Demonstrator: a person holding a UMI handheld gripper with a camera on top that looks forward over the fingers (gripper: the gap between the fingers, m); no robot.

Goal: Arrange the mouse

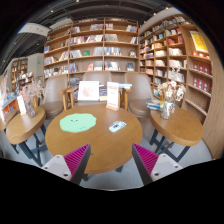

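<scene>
Your tongs open, gripping nothing, 2 fingers partly cut off. Beyond them on round bench: 1 green mat, 1 small mouse ahead, slightly right, detail hard to make out. Bookshelves behind.

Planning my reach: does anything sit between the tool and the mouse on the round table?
Nothing visible does. The mouse lies alone on the round table, ahead of the open tool; the green mat sits off to its side.

One mouse, one green mat, three tables.
</scene>
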